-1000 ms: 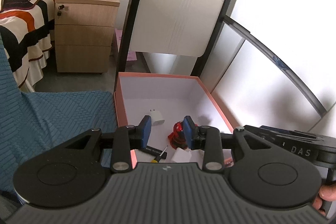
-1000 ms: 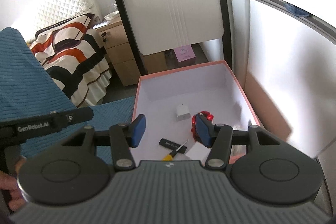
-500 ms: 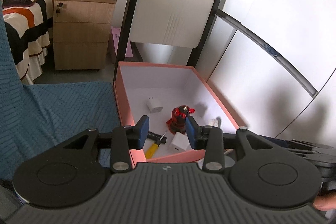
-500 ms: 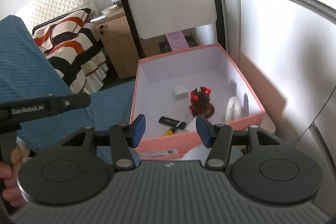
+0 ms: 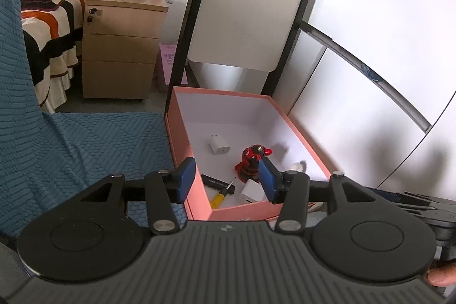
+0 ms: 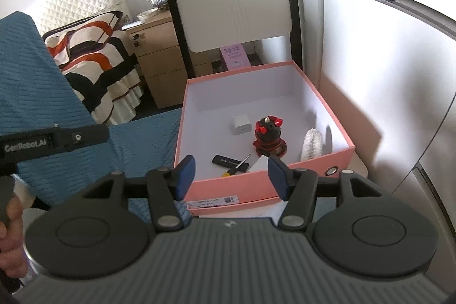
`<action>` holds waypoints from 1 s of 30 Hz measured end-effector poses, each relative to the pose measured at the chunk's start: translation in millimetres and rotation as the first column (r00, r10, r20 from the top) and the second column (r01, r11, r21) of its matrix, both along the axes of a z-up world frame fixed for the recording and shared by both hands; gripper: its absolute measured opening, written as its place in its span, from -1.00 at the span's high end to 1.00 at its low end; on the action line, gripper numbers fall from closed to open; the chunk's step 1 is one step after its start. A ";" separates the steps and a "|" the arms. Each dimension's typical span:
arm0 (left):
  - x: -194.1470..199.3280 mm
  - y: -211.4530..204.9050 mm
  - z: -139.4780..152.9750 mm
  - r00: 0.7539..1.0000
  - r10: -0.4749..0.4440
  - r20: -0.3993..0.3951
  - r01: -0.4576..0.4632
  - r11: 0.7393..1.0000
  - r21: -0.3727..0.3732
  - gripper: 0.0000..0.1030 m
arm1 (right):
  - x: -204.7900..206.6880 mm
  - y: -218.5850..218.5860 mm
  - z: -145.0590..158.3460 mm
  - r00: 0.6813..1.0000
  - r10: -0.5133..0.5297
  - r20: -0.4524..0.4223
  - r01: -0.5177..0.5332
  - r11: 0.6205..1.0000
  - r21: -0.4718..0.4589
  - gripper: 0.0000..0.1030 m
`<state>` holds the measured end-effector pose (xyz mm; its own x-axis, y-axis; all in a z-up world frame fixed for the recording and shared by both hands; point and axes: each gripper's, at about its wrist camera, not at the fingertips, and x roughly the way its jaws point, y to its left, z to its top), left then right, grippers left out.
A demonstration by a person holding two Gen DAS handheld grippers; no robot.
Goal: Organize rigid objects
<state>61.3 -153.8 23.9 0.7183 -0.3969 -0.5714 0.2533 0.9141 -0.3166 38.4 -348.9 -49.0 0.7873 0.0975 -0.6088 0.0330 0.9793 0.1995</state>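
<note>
A pink box (image 5: 193,161) (image 6: 228,187) with a white inside stands between a blue sofa and a white wall. It holds a red and black figurine (image 5: 250,161) (image 6: 268,137), a white charger (image 5: 219,144) (image 6: 241,125), a black stick (image 5: 218,184) (image 6: 228,161), a yellow-handled screwdriver (image 5: 221,195) (image 6: 238,165), a white block (image 5: 250,190) (image 6: 260,163) and a white brush (image 6: 312,144). My left gripper (image 5: 226,180) hangs over the box's near left corner, jaws opening, nothing between them. My right gripper (image 6: 230,175) hovers before the near wall, jaws opening and empty.
A blue textured sofa cover (image 5: 85,150) lies left of the box. A folded white table (image 5: 245,18) leans behind it. A wooden bedside cabinet (image 5: 119,47) and a striped bed (image 6: 97,61) stand further back. A hand (image 6: 11,235) holds the left gripper's handle.
Both grippers have drawn back from inside the box to its near edge. The left jaws have spread wider. The figurine now stands free in the box.
</note>
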 end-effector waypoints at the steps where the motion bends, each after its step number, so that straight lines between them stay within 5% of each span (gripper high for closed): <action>1: -1.0 0.3 0.4 1.000 -0.002 0.000 0.002 1.000 -0.003 -0.08 | -1.3 -0.2 -0.7 1.000 -0.006 0.000 0.006 1.000 0.005 -0.14; 5: -4.5 2.5 2.7 1.000 0.010 0.007 -0.010 0.999 -0.031 -0.50 | -6.7 -0.5 1.2 1.000 -0.005 0.013 0.005 1.000 0.012 -0.19; 6: -6.0 3.7 3.0 1.000 0.010 0.013 -0.010 0.999 -0.040 -0.54 | -6.9 -0.6 1.6 1.000 -0.003 0.014 0.003 1.000 0.009 -0.32; 11: -10.6 4.8 3.9 1.000 0.010 0.000 -0.010 0.999 -0.046 -0.55 | -8.3 0.3 -0.1 1.000 0.024 0.012 -0.024 1.000 0.003 -0.32; 15: -12.2 3.6 3.6 0.999 0.032 0.000 -0.032 0.999 -0.040 -0.97 | -7.7 0.2 -2.6 0.999 0.034 0.009 -0.034 0.999 0.011 -0.45; 16: -12.7 3.7 3.7 0.999 0.035 0.006 -0.035 0.999 -0.041 -0.98 | -6.9 -0.5 -3.1 1.000 0.028 0.008 -0.028 1.000 0.009 -0.80; 19: -12.8 5.0 3.3 0.998 0.055 0.016 -0.055 0.998 -0.033 -1.00 | -5.3 -4.2 -4.8 0.999 0.025 0.025 -0.025 1.000 0.014 -1.00; 30: -8.1 6.5 -1.4 0.997 0.081 -0.011 -0.081 0.996 0.033 -1.00 | 2.5 -3.0 -12.9 1.000 0.018 0.002 -0.018 1.000 0.018 -1.00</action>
